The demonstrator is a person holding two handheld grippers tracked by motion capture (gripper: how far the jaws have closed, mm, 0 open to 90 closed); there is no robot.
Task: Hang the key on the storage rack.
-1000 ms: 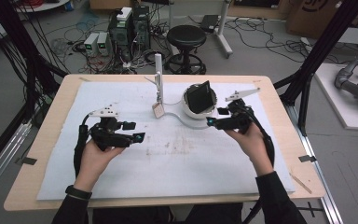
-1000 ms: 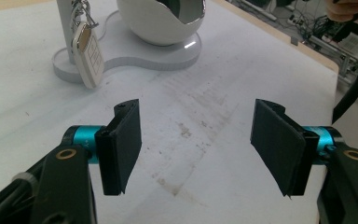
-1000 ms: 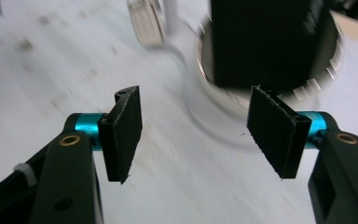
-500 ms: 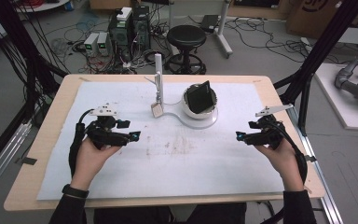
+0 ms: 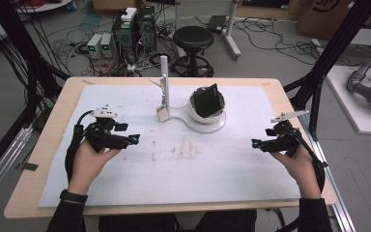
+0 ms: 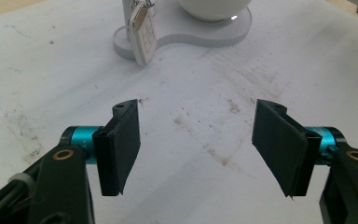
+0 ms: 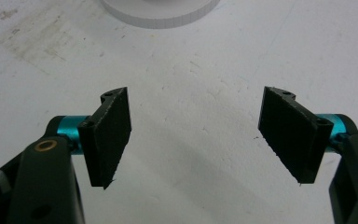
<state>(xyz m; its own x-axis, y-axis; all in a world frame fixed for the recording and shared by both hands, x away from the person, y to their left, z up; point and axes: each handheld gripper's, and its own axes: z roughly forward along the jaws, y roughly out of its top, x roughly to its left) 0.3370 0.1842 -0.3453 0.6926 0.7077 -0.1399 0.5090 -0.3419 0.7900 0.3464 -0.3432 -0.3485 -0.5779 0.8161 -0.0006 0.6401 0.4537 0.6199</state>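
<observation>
A white bowl [image 5: 200,112] on a flat white base [image 5: 198,128] holds a black flat object [image 5: 206,100] that stands tilted in it. A white post [image 5: 164,77] rises from the base, with a pale key fob [image 5: 163,114] hanging low on it. My left gripper [image 5: 134,139] rests on the left of the mat, open with nothing between its jaws [image 6: 196,144]; ahead of it are the key fob [image 6: 142,35] and the base [image 6: 214,39]. My right gripper [image 5: 255,143] is at the right of the mat, open and empty [image 7: 196,135], and its jaws have just been opening.
A stained white mat [image 5: 188,154] covers the wooden table [image 5: 38,159]. Beyond the far edge stand a black stool [image 5: 193,36], computer boxes [image 5: 135,24] and cables on the floor. Black frame struts [image 5: 319,72] rise at both sides.
My right gripper has drawn away from the bowl, moving right and toward the near edge, and its jaws stand wider. The black object stays in the bowl. The left hand has not moved.
</observation>
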